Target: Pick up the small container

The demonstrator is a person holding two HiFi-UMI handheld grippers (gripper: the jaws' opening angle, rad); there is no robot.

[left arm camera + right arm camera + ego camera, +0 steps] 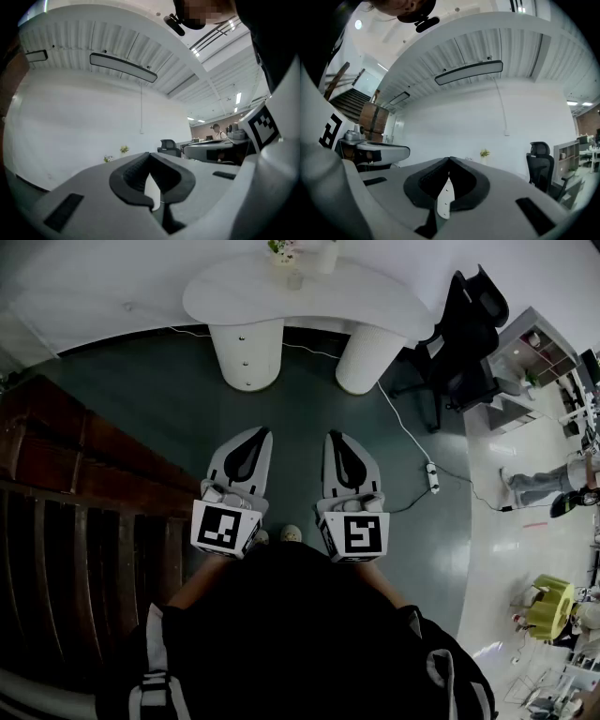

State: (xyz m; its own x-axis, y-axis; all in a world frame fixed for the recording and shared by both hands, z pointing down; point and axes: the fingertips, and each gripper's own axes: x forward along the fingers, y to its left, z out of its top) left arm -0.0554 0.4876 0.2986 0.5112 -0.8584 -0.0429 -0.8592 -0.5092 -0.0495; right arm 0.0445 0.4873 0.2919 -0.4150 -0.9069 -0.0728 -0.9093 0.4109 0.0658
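A white kidney-shaped table (366, 298) stands ahead on two thick round legs. On its far edge sit a small plant (281, 249) and a small pale container (295, 280), too small to make out in detail. My left gripper (257, 431) and right gripper (335, 435) are held side by side over the dark floor, pointing level at the table and well short of it. Both are shut with nothing between the jaws. In the left gripper view the left gripper (150, 155) has its pads meeting at the tip; the right gripper (449, 160) looks the same in its own view.
A dark wooden stair railing (84, 493) runs along the left. A black office chair (469, 343) and a white shelf unit (525, 357) stand right of the table. A cable with a power strip (432, 476) lies on the floor. A seated person (553, 486) is at far right.
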